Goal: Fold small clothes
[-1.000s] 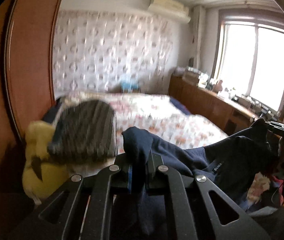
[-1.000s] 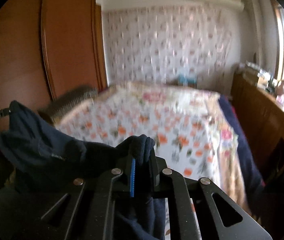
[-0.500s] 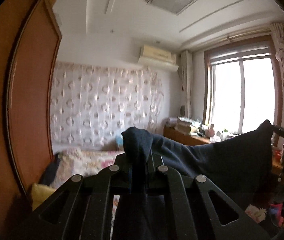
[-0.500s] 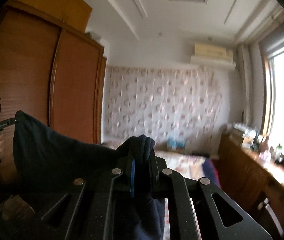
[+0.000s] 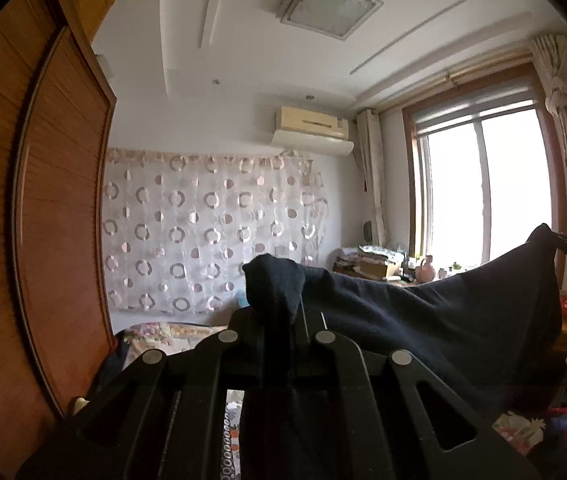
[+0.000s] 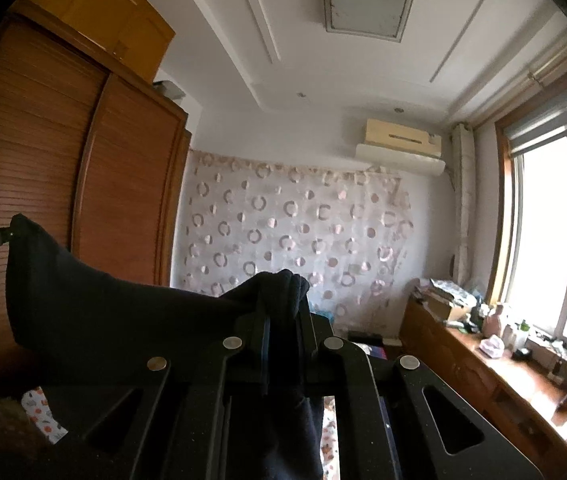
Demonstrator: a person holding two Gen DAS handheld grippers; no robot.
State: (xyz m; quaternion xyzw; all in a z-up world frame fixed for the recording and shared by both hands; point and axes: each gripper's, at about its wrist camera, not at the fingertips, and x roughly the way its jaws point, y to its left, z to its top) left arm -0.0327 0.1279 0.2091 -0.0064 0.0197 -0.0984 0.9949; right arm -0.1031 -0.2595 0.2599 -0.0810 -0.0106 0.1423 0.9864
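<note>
Two wrist-mounted fisheye cameras look level along their own fingers, close behind a dark garment (image 5: 423,320) stretched between them. The left view faces the circle-patterned curtain (image 5: 211,232) and window (image 5: 479,188); the right view shares curtain, air conditioner (image 6: 399,146) and ceiling lamp (image 6: 367,4).

Dark navy garment (image 5: 443,320) held up in the air

Its top edge sags between two pinched corners, one bunched into a small knob at each end; the cloth hangs loose below, unfolded.

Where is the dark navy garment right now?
The dark navy garment hangs stretched between the left gripper and the right gripper, in front of the circle-patterned curtain.
</note>
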